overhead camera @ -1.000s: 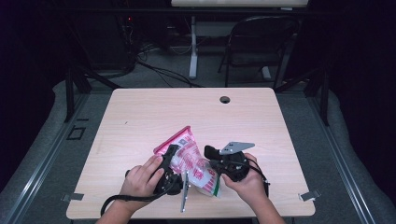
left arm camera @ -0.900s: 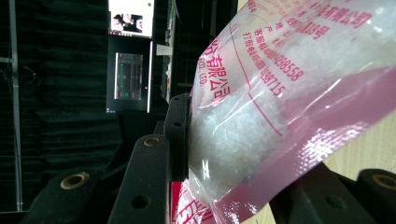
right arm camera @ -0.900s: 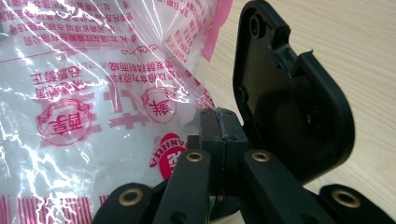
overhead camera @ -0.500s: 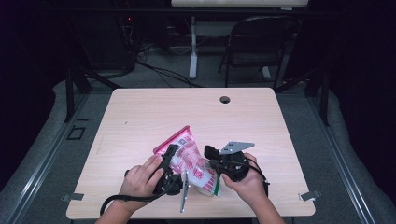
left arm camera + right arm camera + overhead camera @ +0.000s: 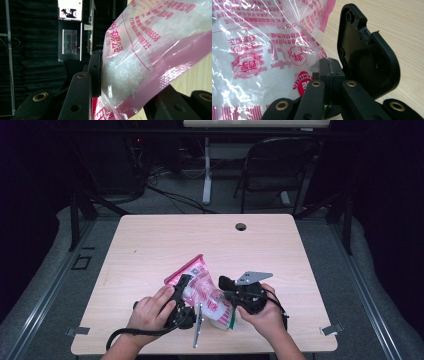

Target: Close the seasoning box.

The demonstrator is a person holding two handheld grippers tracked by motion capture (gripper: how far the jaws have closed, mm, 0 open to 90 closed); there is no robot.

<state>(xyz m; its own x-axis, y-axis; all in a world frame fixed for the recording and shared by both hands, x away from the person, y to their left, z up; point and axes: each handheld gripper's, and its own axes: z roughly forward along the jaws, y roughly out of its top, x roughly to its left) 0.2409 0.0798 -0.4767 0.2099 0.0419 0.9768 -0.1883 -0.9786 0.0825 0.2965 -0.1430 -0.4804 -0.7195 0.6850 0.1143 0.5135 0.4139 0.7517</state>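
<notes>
Both forearms enter from the near edge and angle inward, hands close together. Left hand wraps the left tool; its jaws point away from the person, stand partly apart and press on something bulky between them. Right hand grips the right tool, which points left; its jaws are fully together, pads touching.

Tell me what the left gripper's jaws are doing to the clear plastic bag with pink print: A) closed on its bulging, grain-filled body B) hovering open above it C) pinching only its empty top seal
A: in the left gripper view, the left gripper has its black jaws pressed against both sides of the clear plastic bag with pink print, where white grains fill it.
</notes>
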